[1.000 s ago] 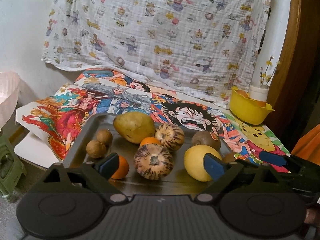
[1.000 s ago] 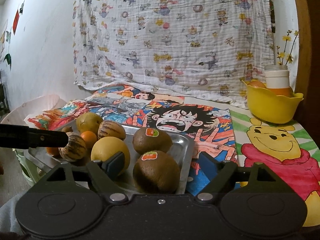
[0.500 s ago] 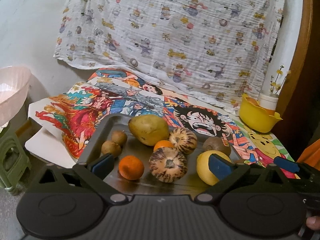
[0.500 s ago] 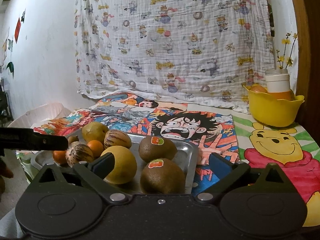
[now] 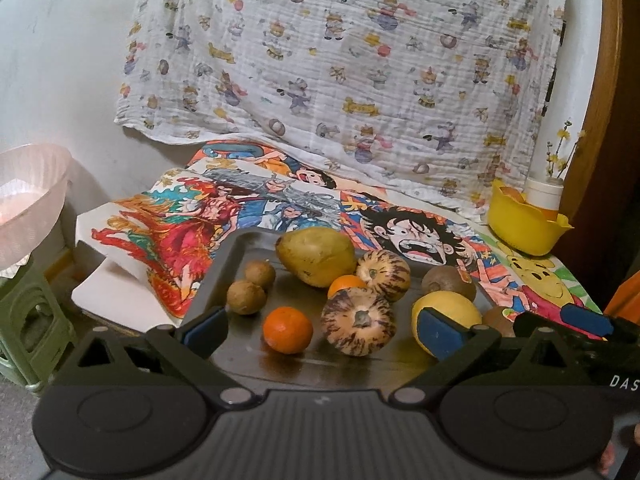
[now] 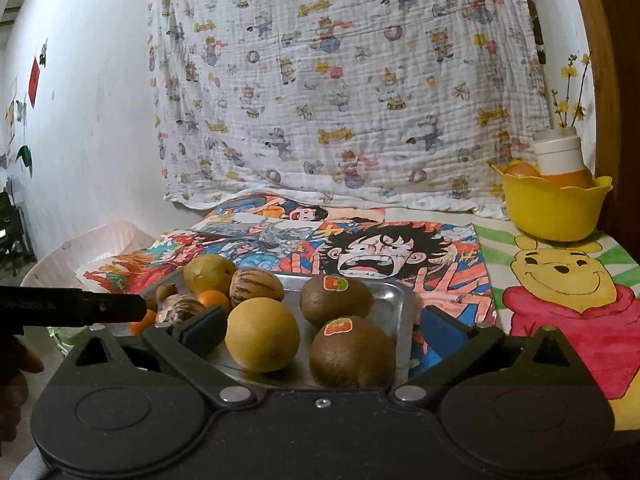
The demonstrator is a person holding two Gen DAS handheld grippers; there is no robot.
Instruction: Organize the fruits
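**Fruit all on the tray, sorting not begun**

My left claw (image 5: 322, 326) and right claw (image 6: 320, 330) both stand wide, holding nothing. Every fruit lies on the flat steel tray (image 5: 228, 258): a yellow-green mango (image 5: 316, 256), two striped melons (image 5: 358, 326), small orange tangerines (image 5: 287, 330), brown longans (image 5: 246, 297), a round yellow citrus (image 6: 262, 334) and two fuzzy brown kiwis (image 6: 352, 354). I judge everything remains to do. The kiwis carry red-and-green stickers, unreadable; my other tool shows "DAS".

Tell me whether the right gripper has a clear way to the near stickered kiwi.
Probably yes: the right gripper is open, the near kiwi lies just ahead between its fingers, and nothing covers it.
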